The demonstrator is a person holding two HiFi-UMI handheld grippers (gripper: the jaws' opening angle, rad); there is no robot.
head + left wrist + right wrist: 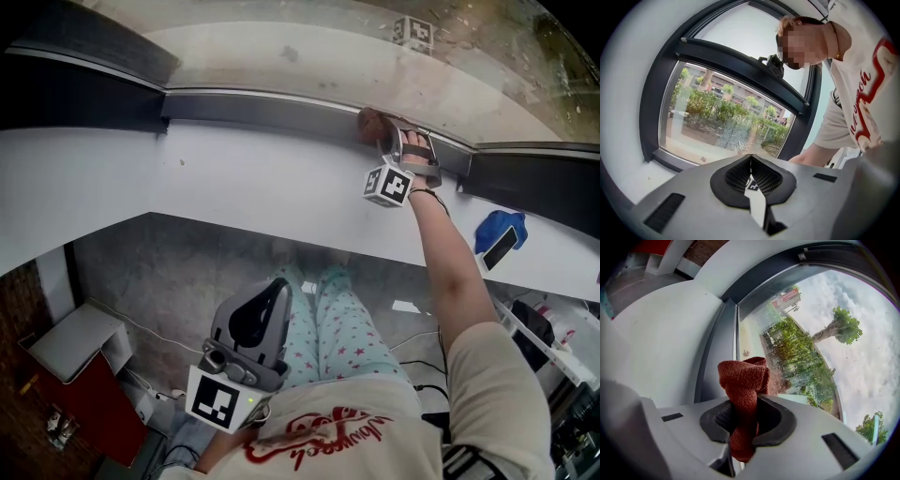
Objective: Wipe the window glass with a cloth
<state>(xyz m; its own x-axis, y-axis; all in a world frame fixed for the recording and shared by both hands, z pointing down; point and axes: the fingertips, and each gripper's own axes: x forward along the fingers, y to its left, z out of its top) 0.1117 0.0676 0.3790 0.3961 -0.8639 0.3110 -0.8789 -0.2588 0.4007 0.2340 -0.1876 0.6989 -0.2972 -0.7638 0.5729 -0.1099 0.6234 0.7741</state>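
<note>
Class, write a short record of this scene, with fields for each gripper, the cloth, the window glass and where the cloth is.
left gripper: jaws together, nothing between them, held low by the person's legs, away from the window
right gripper: shut on the cloth, arm stretched out to the window
cloth: rust-red, bunched, sticking out past the jaws
window glass: speckled with dirt near its lower edge; trees and sky beyond
cloth's place: at the glass's lower edge, beside the dark frame
</note>
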